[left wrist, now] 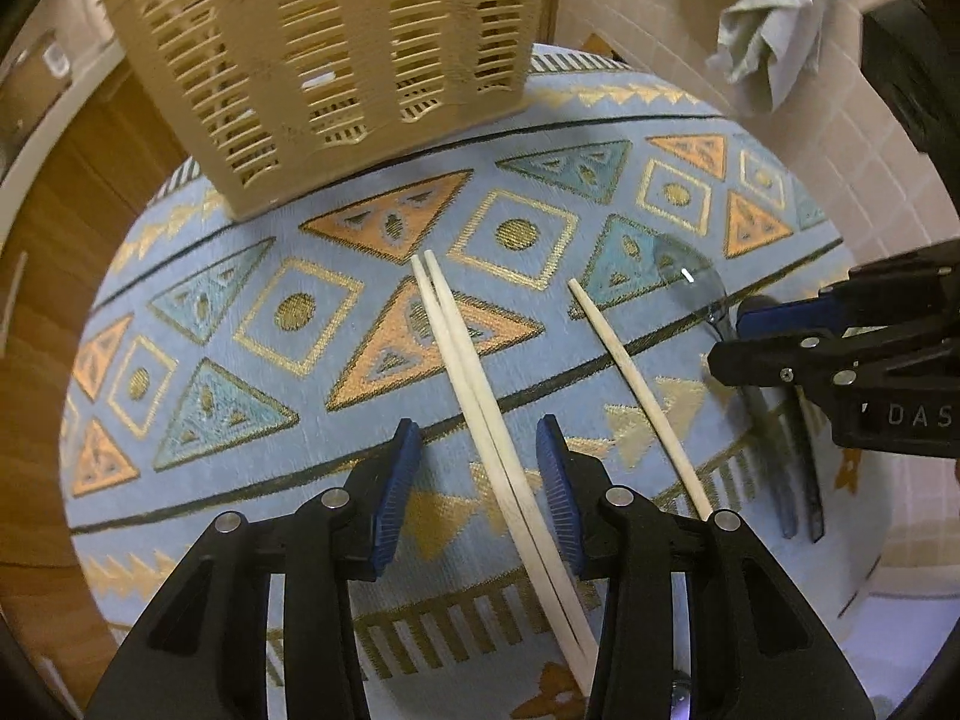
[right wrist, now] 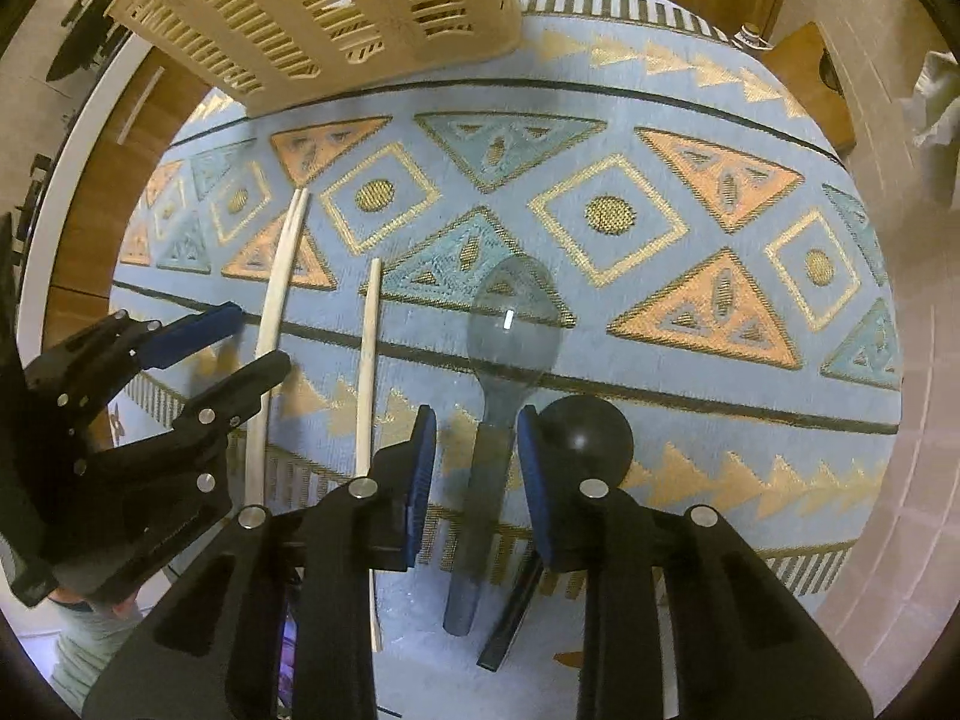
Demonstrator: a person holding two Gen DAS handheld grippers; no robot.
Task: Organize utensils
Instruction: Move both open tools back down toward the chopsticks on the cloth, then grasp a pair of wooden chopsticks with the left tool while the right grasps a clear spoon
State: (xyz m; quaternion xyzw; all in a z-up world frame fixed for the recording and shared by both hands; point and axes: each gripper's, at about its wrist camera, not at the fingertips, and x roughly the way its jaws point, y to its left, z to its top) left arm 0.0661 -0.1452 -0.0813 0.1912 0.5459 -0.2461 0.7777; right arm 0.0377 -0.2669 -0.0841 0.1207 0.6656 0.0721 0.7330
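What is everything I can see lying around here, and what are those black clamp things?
Basket: one, cream, slotted plastic, at the far edge of the mat.
Mat: one, pale blue with orange, teal and gold shapes, under everything.
Paired chopsticks: two, pale wood, side by side between the left fingers.
Single chopstick: one, pale wood, lying apart, right of the pair.
Clear spoon: one, see-through grey, handle between the right fingers.
Black spoon: one, black, beside the clear one.
Cloth: one, grey-green, crumpled, beyond the mat.
Left gripper: black, blue pads, not pressing the chopsticks.
Right gripper: same, not yet pinching the handle.
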